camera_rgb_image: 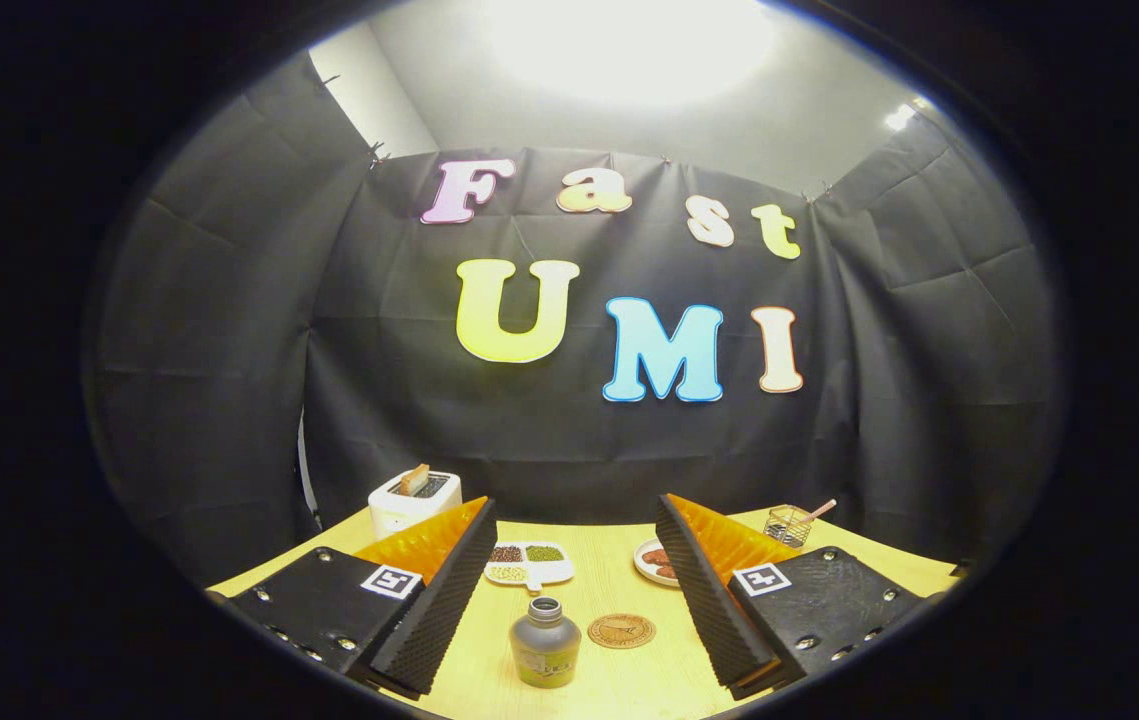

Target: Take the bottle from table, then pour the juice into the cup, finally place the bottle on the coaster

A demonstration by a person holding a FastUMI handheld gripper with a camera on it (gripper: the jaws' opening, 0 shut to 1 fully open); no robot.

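Approaching bottle (545, 642) on desk (619, 570), my hand-held gripper (574, 590) wide open, empty. Bottle upright between fingers, apparently uncapped, coaster (621, 630) just beside. Next: advance, close squarely on body.

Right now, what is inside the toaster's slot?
A slice of bread stands in the toaster, its top sticking up; the lower part is hidden inside. The tool is open, with the bottle between its fingers.
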